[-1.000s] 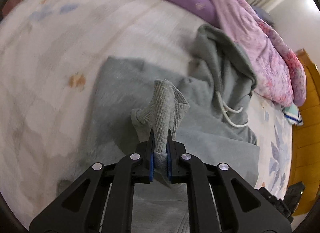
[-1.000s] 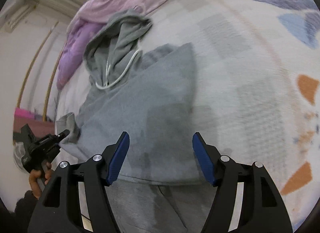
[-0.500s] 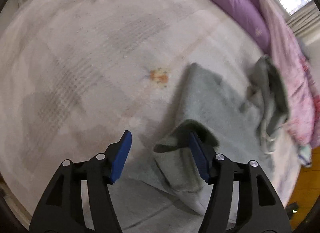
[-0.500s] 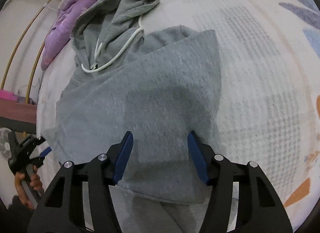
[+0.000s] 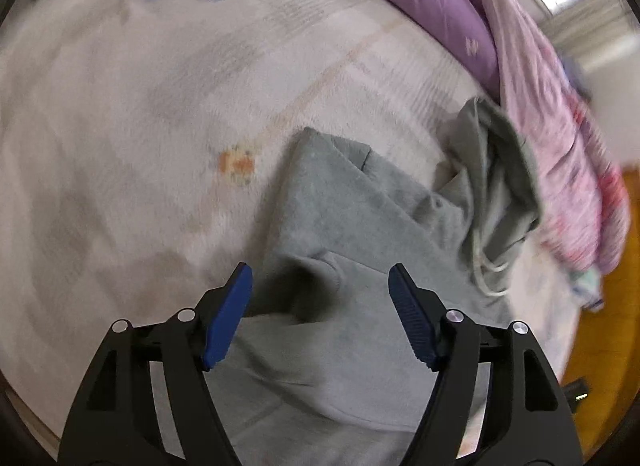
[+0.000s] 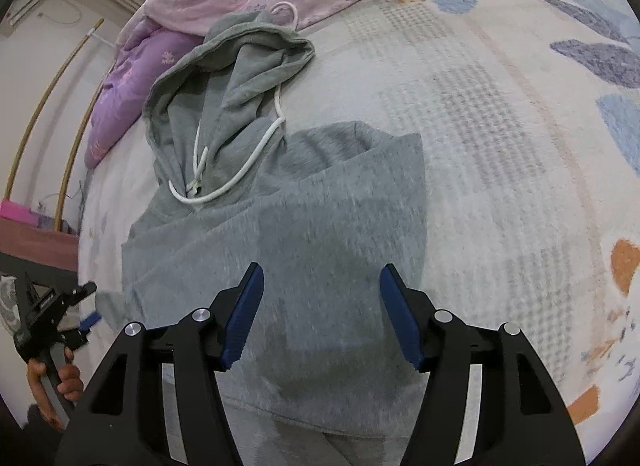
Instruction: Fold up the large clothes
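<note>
A grey hoodie (image 5: 360, 225) lies on the bed with its sleeves folded over the body. Its hood (image 6: 224, 77) and white drawstring (image 6: 240, 177) point toward the quilt. My left gripper (image 5: 320, 306) hovers over the hoodie's left edge, its jaws opening. The folded sleeve (image 5: 320, 270) lies loose beneath them, and neither pad touches it. My right gripper (image 6: 322, 306) hangs above the hoodie's body (image 6: 320, 234). Its jaws are opening slightly with only cloth below them. In the right wrist view the left gripper (image 6: 80, 306) shows at the far left, held in a hand (image 6: 52, 378).
A purple and pink quilt (image 5: 540, 85) is bunched along the far side of the bed, right behind the hood. The pale patterned sheet (image 5: 140, 125) spreads left of the hoodie and also to its right (image 6: 520, 145). Wooden floor (image 5: 612, 306) shows past the bed's edge.
The left gripper let go of the ribbed sleeve cuff and opened wide; the sleeve dropped onto the hoodie. The right gripper slid across over the hoodie's body, staying open.
</note>
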{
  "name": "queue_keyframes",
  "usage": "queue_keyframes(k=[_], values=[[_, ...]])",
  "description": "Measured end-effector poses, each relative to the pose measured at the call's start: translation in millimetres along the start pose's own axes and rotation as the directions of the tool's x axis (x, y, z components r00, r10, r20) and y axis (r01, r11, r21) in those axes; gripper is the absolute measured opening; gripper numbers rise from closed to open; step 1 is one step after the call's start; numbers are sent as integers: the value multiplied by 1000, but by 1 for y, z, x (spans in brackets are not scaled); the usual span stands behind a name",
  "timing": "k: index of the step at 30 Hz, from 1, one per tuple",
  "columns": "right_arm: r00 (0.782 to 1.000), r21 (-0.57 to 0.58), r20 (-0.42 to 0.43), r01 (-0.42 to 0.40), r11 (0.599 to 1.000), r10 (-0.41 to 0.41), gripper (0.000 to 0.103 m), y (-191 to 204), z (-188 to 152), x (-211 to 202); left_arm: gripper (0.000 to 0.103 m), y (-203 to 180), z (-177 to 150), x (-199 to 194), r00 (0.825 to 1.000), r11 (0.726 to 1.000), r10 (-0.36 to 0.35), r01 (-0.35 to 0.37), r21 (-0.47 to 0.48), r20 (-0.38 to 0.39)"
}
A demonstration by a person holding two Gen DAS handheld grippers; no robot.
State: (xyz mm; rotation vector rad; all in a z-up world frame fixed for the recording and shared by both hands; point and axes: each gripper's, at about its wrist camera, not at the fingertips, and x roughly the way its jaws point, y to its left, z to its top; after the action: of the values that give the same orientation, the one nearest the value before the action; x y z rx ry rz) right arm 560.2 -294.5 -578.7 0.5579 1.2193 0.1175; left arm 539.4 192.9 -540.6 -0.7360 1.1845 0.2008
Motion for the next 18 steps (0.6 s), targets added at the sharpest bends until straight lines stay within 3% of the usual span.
queue_keyframes(k=[3, 6, 8, 9, 12, 13, 14, 16, 17, 18], values=[[1000, 10, -1, -5, 1000, 5, 58, -2, 3, 0, 78, 10, -8, -1, 999, 997, -44, 43, -70, -23], [1000, 10, -1, -2, 1000, 2, 58, -2, 6, 2, 79, 11, -11, 16, 998, 998, 43, -45, -34, -52], [1000, 5, -3, 4, 1000, -4, 59, -2, 8, 4, 77, 10, -8, 24, 998, 998, 49, -50, -24, -50], [1000, 0, -7, 6, 1000, -6, 59, -1, 9, 6, 71, 7, -5, 29, 997, 998, 66, -66, -6, -43], [1000, -17, -13, 18, 1000, -18, 59, -1, 14, 10, 6, 2, 3, 43, 990, 991, 122, -119, 57, -66], [1000, -21, -14, 19, 1000, -19, 59, 0, 15, 11, 6, 1, 5, 44, 989, 990, 130, -125, 67, -66], [1000, -22, -13, 13, 1000, -13, 59, 0, 17, 11, 6, -1, 6, 40, 993, 992, 106, -103, 73, -49], [1000, -29, 2, -26, 999, 26, 59, 3, 20, 8, 5, -15, 7, 16, 999, 991, -35, 30, 131, 34], [999, -36, 16, -48, 998, 49, 59, 5, 22, 6, 5, -23, 6, -1, 987, 979, -130, 113, 172, 93], [998, -41, 21, -59, 997, 60, 59, 6, 23, 5, 5, -29, 5, -10, 977, 969, -169, 142, 201, 127]])
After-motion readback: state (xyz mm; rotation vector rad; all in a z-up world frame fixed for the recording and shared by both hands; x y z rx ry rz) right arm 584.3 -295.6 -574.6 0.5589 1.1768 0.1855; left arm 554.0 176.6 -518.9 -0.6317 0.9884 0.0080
